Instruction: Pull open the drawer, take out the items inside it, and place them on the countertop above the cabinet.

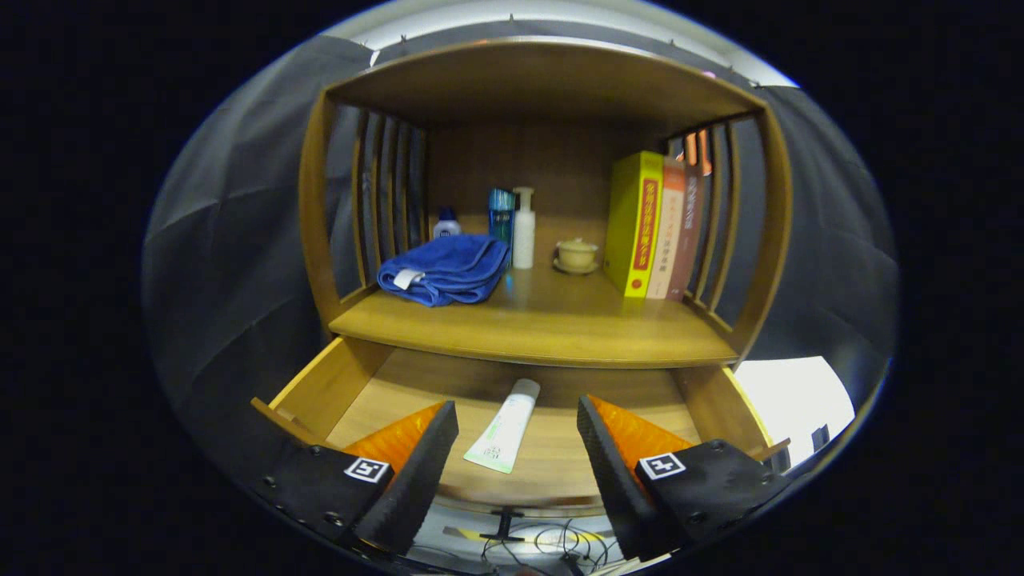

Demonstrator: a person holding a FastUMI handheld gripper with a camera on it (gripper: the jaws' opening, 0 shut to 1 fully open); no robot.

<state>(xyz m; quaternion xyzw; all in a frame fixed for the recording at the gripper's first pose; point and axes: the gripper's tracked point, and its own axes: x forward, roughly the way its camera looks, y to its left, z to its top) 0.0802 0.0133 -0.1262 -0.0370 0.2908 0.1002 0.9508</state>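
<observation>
Left to right, upper shelf first: slatted side of the wooden cabinet, a small white-capped bottle, a folded blue towel in front of it, a tall blue bottle, a white pump bottle, a small lidded cup on a saucer, then three upright books against the right slats. All resting on the countertop at frame centre.

Below, in the lower half of the frame: drawer pulled open, a white and green tube lying lengthwise on its floor, cap end toward the back. Gripper spread wide, holding nothing, tube between the fingers and untouched.

Probably light, soft-bodied and a little slick; likely to flatten or squirt sideways under a hard pinch. Best taken across the middle of the body, or nearer the stiffer cap end.

Back of the drawer hidden under the countertop edge, so other items there impossible to rule out. Drawer front blurred and partly behind the fingers. Tube print too small to read. Dangling cables below, indistinct.
</observation>
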